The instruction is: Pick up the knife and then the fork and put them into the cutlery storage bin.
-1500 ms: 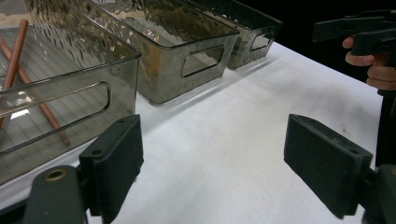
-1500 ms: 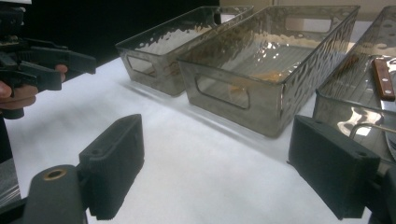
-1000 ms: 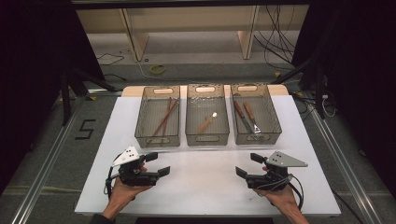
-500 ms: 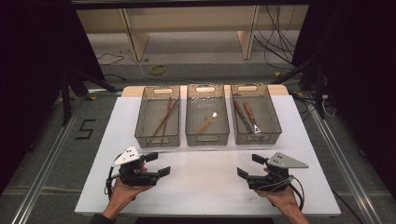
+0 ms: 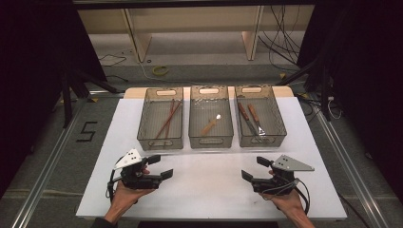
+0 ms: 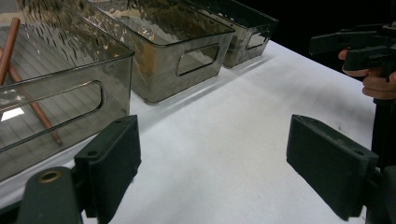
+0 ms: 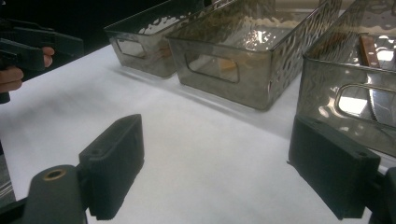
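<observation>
Three smoked clear bins stand in a row across the white table (image 5: 209, 190). The left bin (image 5: 160, 142) holds brown chopsticks (image 5: 168, 118), the middle bin (image 5: 211, 140) a wooden-handled spoon (image 5: 211, 124), and the right bin (image 5: 262, 140) two wooden-handled knives (image 5: 249, 118). My left gripper (image 5: 160, 166) is held low at the front left, open and empty, its jaws (image 6: 219, 163) wide apart over bare table. At the front right my right gripper (image 5: 254, 168) is also open with nothing between its jaws (image 7: 223, 163). The two grippers face each other.
The bins' near walls with handle cut-outs (image 6: 56, 93) (image 7: 252, 70) lie a short way beyond both grippers. Bare white table spreads between the hands. Cables (image 5: 285, 28) and a shelf frame (image 5: 138, 38) are on the floor behind the table, and dark curtains hang at both sides.
</observation>
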